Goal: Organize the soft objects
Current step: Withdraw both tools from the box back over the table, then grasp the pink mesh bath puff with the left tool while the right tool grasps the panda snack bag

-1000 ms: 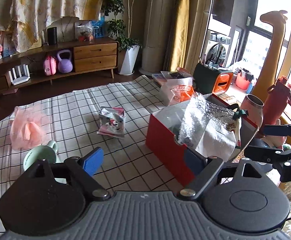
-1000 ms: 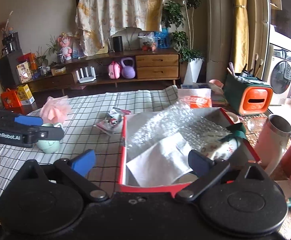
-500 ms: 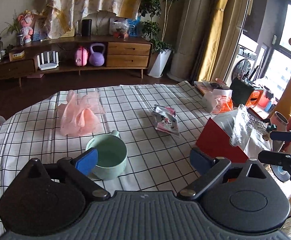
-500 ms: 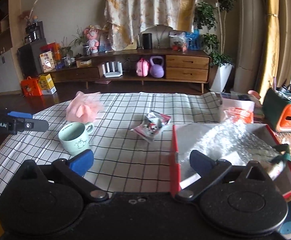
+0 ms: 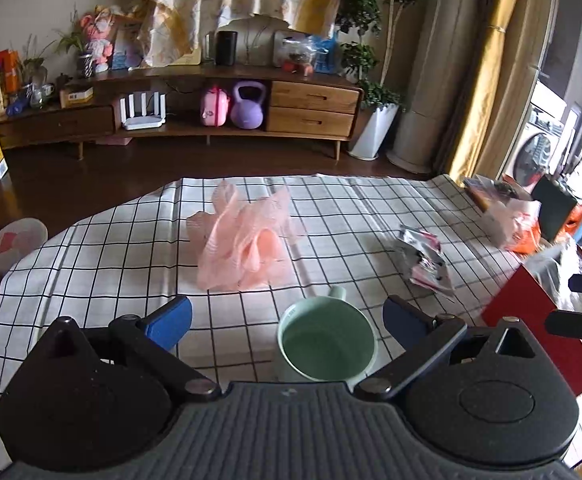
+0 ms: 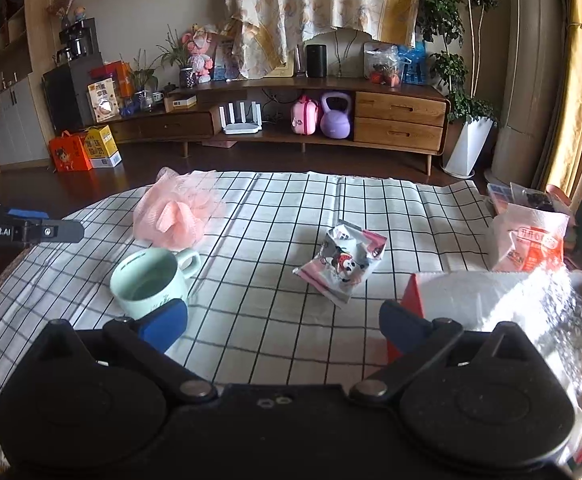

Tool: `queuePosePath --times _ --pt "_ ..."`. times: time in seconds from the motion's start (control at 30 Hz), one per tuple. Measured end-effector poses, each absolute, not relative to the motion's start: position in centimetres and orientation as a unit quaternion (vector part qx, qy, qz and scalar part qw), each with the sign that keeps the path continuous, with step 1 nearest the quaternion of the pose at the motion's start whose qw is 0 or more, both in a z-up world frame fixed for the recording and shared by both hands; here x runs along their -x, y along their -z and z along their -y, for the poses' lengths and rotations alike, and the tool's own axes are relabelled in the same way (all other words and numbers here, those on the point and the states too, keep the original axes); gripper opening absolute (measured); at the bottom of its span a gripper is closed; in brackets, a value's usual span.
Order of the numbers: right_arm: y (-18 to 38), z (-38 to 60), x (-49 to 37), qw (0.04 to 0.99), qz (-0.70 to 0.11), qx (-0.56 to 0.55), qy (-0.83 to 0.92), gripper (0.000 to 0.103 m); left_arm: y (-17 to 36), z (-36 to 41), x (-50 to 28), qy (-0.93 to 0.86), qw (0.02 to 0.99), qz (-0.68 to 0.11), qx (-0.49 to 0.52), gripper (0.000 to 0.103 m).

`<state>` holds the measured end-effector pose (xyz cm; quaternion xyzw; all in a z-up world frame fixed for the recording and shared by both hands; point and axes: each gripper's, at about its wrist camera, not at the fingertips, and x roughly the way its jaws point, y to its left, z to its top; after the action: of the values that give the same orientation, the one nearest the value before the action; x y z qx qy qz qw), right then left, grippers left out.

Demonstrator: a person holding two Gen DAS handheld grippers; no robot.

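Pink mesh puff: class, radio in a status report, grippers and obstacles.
Left gripper open, empty. Right gripper open, empty. Pink mesh puff untouched on checked cloth. Green mug sits before it.

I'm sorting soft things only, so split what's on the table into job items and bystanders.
For the job: pink mesh pouf; crumpled foil packet; red box of bubble wrap.

Just lying about: green mug; orange-and-white bag.

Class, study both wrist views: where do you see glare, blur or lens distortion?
Left wrist view: fisheye bends the checked tablecloth; the pink mesh puff is slightly motion-blurred; the window at right is overexposed. Right wrist view: sunlight glares off the bubble wrap in the red box.
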<state>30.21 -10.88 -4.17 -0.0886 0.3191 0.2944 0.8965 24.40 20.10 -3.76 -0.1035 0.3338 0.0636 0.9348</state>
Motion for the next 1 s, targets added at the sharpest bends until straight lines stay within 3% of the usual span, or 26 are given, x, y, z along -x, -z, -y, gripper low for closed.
queuePosePath --times 0.27,1.0 --pt "5.5 7.5 -36.5 0.907 -0.329 0.060 -0.255 0.102 5.5 -23.4 -29.4 -0.074 0.930 -0.330 0.146 0.102" --pt "15.1 4.2 -49.0 0.899 -0.416 0.019 -0.133 0.102 13.4 -26.1 -40.6 -0.113 0.905 -0.393 0.114 0.102"
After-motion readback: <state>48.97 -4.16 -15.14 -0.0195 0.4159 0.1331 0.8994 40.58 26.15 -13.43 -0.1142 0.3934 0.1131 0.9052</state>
